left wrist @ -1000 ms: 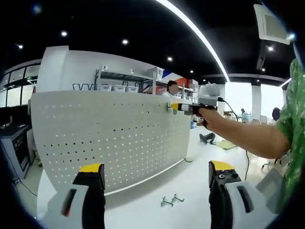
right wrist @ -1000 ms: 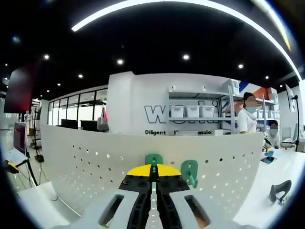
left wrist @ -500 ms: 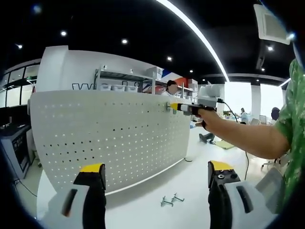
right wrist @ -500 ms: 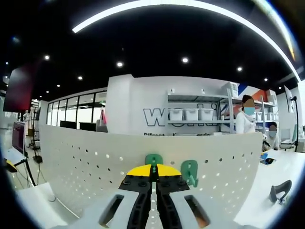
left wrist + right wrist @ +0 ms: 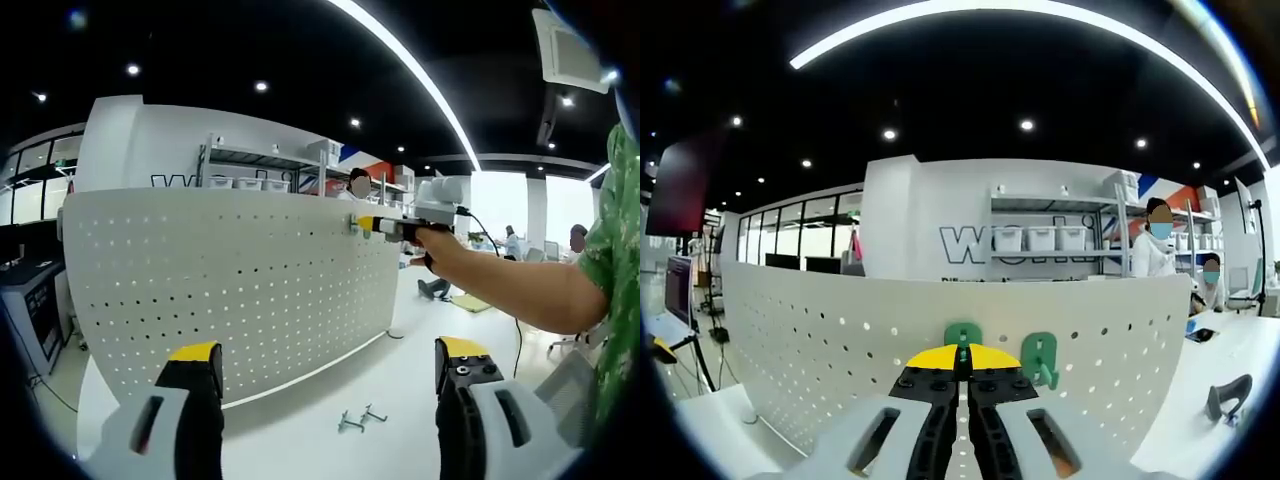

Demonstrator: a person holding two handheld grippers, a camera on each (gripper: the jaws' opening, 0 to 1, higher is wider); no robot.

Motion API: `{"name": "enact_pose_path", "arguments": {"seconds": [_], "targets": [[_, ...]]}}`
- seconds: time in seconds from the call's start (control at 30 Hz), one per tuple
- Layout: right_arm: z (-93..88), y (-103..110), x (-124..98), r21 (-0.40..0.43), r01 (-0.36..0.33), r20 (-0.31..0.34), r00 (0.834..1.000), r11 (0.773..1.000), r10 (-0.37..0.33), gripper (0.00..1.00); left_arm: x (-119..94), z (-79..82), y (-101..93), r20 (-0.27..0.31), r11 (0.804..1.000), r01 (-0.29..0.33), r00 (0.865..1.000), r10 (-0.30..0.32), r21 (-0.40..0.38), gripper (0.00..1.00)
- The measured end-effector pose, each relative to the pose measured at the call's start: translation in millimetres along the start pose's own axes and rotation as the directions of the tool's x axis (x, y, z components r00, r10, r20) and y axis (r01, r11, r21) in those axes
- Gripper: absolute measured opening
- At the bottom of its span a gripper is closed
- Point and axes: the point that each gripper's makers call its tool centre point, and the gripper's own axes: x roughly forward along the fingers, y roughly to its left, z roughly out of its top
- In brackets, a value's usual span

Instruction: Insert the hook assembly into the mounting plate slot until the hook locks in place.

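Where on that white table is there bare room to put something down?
The table is bare between the pegboard foot and the left gripper, except for small metal hooks lying near the middle. The board's upper corner is crowded: the right gripper is at it, beside two green hooks.

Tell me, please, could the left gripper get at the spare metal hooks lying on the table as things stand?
Probably yes: the left gripper is open and empty, and the metal hooks lie unobstructed just ahead.

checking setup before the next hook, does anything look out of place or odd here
Two loose metal hooks lie on the white table in front of the pegboard, not mounted. Two green hooks already sit on the board near the right gripper. Nothing looks damaged or spilled.
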Motion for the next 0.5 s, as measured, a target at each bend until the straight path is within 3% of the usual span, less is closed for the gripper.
{"name": "enact_pose_path", "arguments": {"seconds": [0.5], "targets": [[-1.6, -0.2, 1.3, 0.001, 0.000, 0.004, 1.000, 1.000, 0.000, 0.00, 0.2, -2.1, -0.2, -0.005, 1.000, 0.003, 1.000, -0.003, -0.001, 0.89]]}}
